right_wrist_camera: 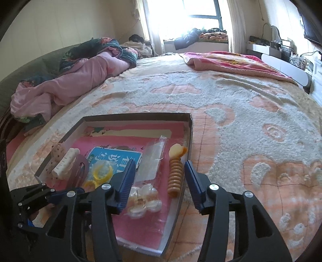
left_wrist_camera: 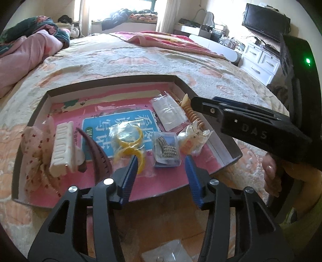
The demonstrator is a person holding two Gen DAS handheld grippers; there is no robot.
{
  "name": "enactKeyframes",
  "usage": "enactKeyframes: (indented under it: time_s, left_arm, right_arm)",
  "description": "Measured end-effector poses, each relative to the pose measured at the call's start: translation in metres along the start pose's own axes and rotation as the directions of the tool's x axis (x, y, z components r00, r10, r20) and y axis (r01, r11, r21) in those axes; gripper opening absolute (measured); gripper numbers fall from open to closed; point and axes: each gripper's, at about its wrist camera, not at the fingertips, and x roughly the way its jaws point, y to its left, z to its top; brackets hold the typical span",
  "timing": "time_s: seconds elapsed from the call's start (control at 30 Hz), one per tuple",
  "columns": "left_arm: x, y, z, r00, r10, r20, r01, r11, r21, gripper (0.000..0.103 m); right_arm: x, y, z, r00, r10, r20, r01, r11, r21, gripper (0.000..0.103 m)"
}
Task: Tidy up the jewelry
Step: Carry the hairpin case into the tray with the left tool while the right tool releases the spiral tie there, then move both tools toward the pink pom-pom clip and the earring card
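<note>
Daylight poured through the window (right_wrist_camera: 181, 18) at the far side of the room, blown out to white glare. The bed (right_wrist_camera: 231, 104) was evenly lit with soft shadows. Fisheye bending curved the edges, and the corners were dark.

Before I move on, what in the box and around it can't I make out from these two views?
- Clear case, left wrist view: contents too small to identify.
- Packet at the bottom edge, left wrist view: cut off and partly behind the left gripper.
- Yellow rings, right wrist view: partly hidden by the right gripper.
</note>
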Motion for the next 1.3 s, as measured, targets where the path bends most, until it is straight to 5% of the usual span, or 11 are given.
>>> enactKeyframes:
  time_s: [0.33,0.67,1.3]
  left_arm:
    - [-0.026,0.007,-0.005,0.999,0.02,0.045,-0.019,1.0,-0.023,0.067]
    - [-0.056,0.02,-0.012,0.993,0.06,0.098,-0.056,0.997,-0.049,0.09]
    - [-0.091,0.067,-0.033,0.981,0.147,0.128,-0.131,0.983,-0.127,0.091]
  right_arm:
    - [-0.033,0.005,-0.007,0.999,-0.019,0.043,0.018,0.999,0.031,0.077]
    - [-0.07,0.023,-0.008,0.995,-0.013,0.095,0.011,1.0,0.023,0.087]
    - [-0.092,0.084,-0.058,0.998,0.047,0.035,-0.045,0.997,-0.059,0.089]
